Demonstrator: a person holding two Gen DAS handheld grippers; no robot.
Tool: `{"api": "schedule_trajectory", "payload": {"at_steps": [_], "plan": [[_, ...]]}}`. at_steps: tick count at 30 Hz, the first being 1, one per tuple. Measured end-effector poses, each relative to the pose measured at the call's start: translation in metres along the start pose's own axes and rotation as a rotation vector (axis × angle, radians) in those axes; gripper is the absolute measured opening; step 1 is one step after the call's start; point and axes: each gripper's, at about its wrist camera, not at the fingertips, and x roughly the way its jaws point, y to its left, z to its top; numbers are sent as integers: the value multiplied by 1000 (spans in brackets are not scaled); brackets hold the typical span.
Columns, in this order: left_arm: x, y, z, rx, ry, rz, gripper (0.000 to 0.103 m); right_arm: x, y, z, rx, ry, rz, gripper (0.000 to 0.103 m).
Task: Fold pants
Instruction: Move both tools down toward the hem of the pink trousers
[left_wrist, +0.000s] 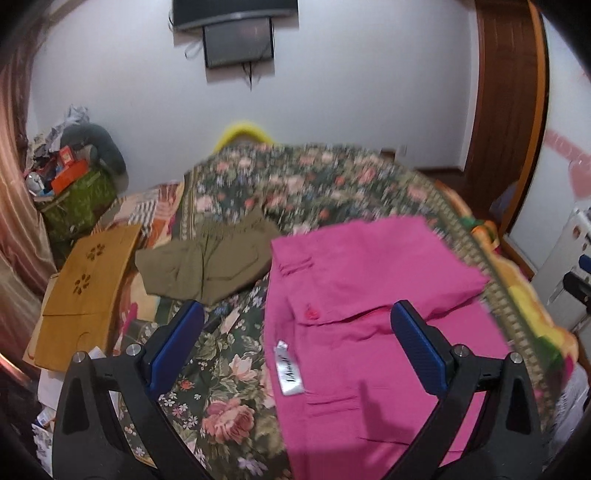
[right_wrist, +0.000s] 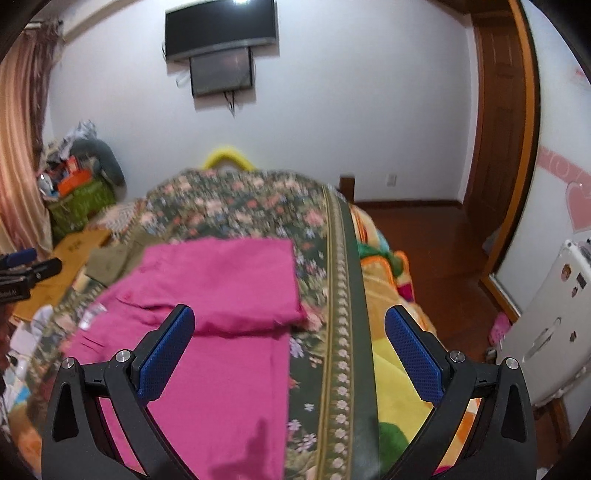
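Pink pants (left_wrist: 369, 317) lie on a floral bedspread (left_wrist: 295, 184), with their far part folded back over the near part. A white label (left_wrist: 289, 369) shows near the waistband. My left gripper (left_wrist: 297, 328) is open and empty, held above the pants' left edge. My right gripper (right_wrist: 290, 339) is open and empty above the pants (right_wrist: 221, 295) and their right edge. The left gripper also shows at the left edge of the right wrist view (right_wrist: 22, 273).
Folded olive-green shorts (left_wrist: 207, 262) lie beyond the pants to the left. A wooden lap tray (left_wrist: 85, 291) sits at the bed's left side. A green basket of clutter (left_wrist: 74, 199) stands far left. A colourful blanket (right_wrist: 402, 369) hangs at the bed's right edge, a white fridge (right_wrist: 546, 332) beyond.
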Motion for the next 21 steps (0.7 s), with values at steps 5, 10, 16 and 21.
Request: {"api": "schedule_trajectory", "payload": {"at_steps": [5, 10, 16, 21], "plan": [[45, 7, -5, 13, 108, -20, 102, 44, -9, -9, 2, 137, 54, 102], [83, 3, -17, 58, 209, -59, 90, 90, -7, -22, -6, 261, 124, 93], [117, 1, -31, 64, 307, -111, 76, 129, -1, -34, -55, 363, 166, 78], [138, 6, -44, -8, 372, -196, 69, 148, -2, -33, -80, 386, 159, 78]]}}
